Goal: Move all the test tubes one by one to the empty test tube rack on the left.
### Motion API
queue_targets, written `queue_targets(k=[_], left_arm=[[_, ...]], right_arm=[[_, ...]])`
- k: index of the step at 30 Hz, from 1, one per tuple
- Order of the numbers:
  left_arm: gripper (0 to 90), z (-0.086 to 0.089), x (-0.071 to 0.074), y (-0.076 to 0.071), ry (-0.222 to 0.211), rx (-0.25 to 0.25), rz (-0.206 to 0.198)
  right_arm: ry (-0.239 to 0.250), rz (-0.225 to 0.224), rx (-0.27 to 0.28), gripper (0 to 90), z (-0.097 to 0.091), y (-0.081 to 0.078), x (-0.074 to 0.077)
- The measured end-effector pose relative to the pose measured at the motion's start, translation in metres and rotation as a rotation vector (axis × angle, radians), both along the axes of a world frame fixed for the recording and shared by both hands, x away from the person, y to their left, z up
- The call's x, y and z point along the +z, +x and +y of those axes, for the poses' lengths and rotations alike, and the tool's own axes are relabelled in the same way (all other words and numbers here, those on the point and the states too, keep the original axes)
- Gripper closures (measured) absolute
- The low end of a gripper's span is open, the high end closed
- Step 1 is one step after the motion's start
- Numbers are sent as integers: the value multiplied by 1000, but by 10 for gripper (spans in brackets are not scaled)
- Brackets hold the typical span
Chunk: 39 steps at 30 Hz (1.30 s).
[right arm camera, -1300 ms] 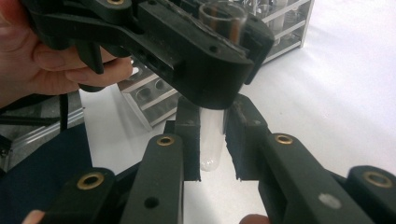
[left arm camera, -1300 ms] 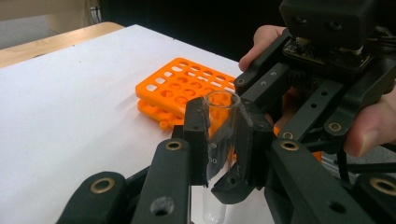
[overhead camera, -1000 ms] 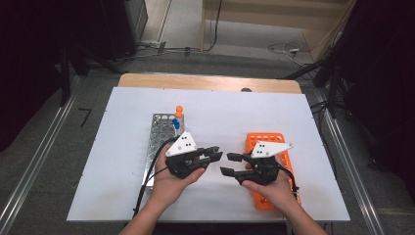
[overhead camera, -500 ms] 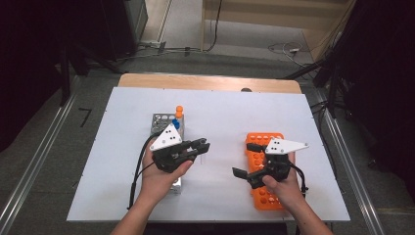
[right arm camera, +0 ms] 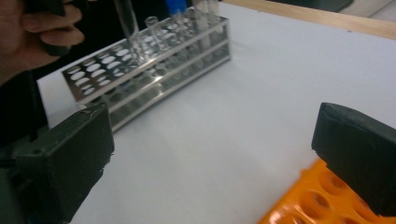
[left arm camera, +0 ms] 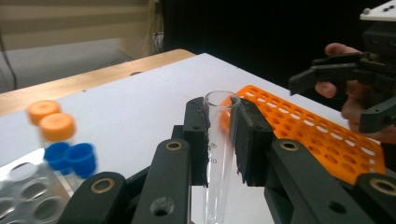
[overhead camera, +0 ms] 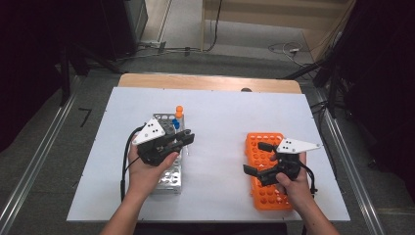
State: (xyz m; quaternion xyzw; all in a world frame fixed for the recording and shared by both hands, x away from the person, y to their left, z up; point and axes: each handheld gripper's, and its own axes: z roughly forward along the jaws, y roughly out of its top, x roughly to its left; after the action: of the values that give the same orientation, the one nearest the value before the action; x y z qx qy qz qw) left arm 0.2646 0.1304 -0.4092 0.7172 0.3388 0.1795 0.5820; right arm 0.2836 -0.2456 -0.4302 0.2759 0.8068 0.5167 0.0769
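White table (overhead camera: 220, 122) | glass tube (left arm camera: 219, 140) clamped upright between left claw (left arm camera: 222, 135) pads

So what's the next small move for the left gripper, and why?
Probably lower the glass tube into a free hole of the metal rack. The left gripper is shut on the tube above that rack, and the right gripper is open over the orange rack.

A white mat (overhead camera: 215, 122) lies on the table. On its left half stands a metal rack (overhead camera: 169, 171), running near to far, with capped tubes (overhead camera: 177, 120) in its far end. On the right half lies a plastic rack (overhead camera: 264, 196), well apart from the metal one. The left gripper (overhead camera: 183, 140), clamping an uncapped glass tube (left arm camera: 219, 140), sits above the metal rack; the right gripper (overhead camera: 257, 159), jaws wide apart, sits above the plastic rack.
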Motion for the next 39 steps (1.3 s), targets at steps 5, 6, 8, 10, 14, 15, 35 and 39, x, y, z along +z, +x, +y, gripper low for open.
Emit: queue_targets(k=[5,6,8,10,14,15,35,39], left_arm=[[772,13,2,0,-7,43,-9],[772,15,2,0,-6,49,-11],[772,19,1,-1,-2,61,-13],[772,21,0,-1,8,75,-16],[772,21,-3,-2,39,99,-19],[772,21,-4,-2,45,104,-19],[770,16,-23,0,91,181,-7],[769,14,-24,0,123,190,30]], right_arm=[[1,-9,-24,0,-15,-1,1],[8,-17,-28,0,-18,-1,2],[11,-23,-31,0,-21,-1,2],[8,-22,-39,0,-25,0,2],[-12,-22,-51,0,-30,1,1],[-14,-27,-54,0,-32,0,0],[-22,-23,-82,0,-42,3,-3],[-32,-20,-87,0,-42,2,-5]])
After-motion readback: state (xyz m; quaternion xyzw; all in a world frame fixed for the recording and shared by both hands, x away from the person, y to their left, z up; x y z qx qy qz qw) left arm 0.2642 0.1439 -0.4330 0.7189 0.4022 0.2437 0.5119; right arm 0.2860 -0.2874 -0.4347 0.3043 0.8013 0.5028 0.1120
